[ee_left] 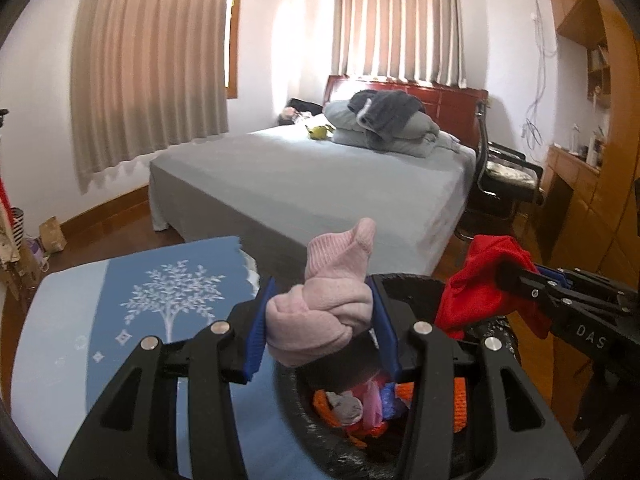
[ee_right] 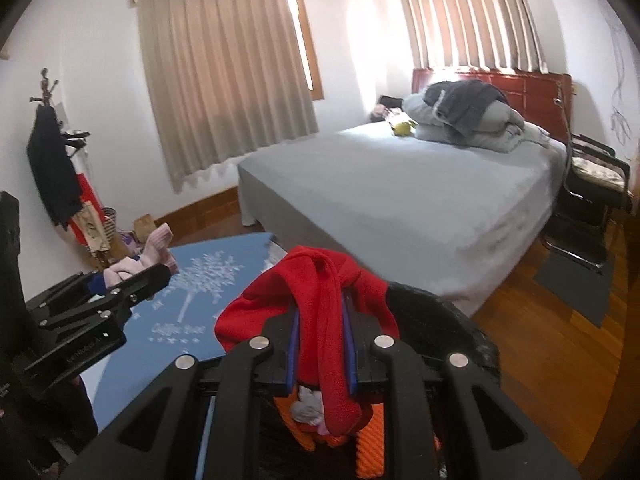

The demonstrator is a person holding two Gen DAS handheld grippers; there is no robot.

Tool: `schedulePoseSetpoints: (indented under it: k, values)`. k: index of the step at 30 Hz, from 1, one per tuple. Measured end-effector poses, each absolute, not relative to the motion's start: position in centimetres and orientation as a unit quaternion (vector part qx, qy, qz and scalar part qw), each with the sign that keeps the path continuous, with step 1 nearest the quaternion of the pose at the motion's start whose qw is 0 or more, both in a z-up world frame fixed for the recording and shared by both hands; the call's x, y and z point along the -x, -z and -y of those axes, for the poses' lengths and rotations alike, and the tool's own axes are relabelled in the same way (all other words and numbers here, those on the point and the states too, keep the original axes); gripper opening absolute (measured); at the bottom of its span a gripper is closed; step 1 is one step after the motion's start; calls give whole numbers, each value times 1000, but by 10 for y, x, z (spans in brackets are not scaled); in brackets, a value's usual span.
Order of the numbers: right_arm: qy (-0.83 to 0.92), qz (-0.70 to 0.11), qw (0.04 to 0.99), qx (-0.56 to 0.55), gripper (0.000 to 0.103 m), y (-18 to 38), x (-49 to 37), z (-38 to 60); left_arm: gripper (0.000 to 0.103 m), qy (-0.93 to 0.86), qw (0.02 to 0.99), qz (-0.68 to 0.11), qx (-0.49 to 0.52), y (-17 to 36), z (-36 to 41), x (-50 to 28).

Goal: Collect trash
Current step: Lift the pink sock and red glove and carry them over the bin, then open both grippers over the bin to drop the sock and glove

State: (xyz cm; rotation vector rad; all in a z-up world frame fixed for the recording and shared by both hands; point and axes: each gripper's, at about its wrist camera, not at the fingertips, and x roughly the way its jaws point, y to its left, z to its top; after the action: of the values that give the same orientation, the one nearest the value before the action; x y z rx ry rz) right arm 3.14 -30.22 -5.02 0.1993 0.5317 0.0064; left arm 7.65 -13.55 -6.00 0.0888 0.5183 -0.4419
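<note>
My left gripper (ee_left: 322,316) is shut on a knotted pink sock (ee_left: 324,312), its blue pads pressing both sides. It hangs over the left part of a black bin (ee_left: 404,280) that holds orange, grey and pink scraps (ee_left: 348,408). My right gripper (ee_right: 320,320) is shut on a red cloth (ee_right: 316,280) that drapes over its fingers above the same bin (ee_right: 444,312). In the left wrist view the right gripper (ee_left: 516,276) with the red cloth (ee_left: 480,284) is at the right. In the right wrist view the left gripper (ee_right: 132,276) and the pink sock (ee_right: 156,248) are at the left.
A blue table top with a white tree print (ee_left: 160,300) lies left of the bin. Beyond stands a grey bed (ee_left: 320,184) with folded bedding and a black chair (ee_left: 504,176) beside it. Wooden cabinets (ee_left: 592,160) line the right wall. A coat stand (ee_right: 56,160) is at the left wall.
</note>
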Motion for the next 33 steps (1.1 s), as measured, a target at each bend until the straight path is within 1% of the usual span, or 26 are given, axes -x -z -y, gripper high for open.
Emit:
schedulePoseSetpoints:
  k: [12,14,16,17,18,20,22,25,27,28,29,33]
  values:
    - [30,-306,945,-110,18,89,-47,335,45,261,920,-288,-54,105,177,-104]
    - [30,-310,944,-111,24,94,-51,338,46,265,916,-296,-55,111,181,-110]
    - [30,-319,941,-112,24,100,-56,341,47,272,912,-301,-52,116,184,-115]
    - [32,-322,940,-112,24,103,-58,342,52,274,912,-302,-52,118,185,-117]
    - [33,-326,938,-111,26,105,-60,343,59,276,911,-302,-51,119,185,-119]
    - [37,-330,937,-111,36,110,-61,345,66,279,911,-301,-49,120,185,-122]
    - [38,-330,936,-113,41,111,-61,346,70,277,911,-301,-49,119,181,-124]
    - [44,-328,937,-110,55,111,-60,346,78,267,915,-299,-45,116,173,-125]
    - [44,-325,938,-111,57,110,-59,345,85,257,918,-298,-44,113,167,-126]
    - [43,-324,938,-113,61,109,-59,345,86,253,920,-297,-43,111,162,-126]
    - [44,-323,938,-115,67,108,-58,345,87,249,921,-296,-42,110,159,-126]
    - [43,-313,942,-110,81,99,-57,340,93,228,928,-292,-41,100,140,-124]
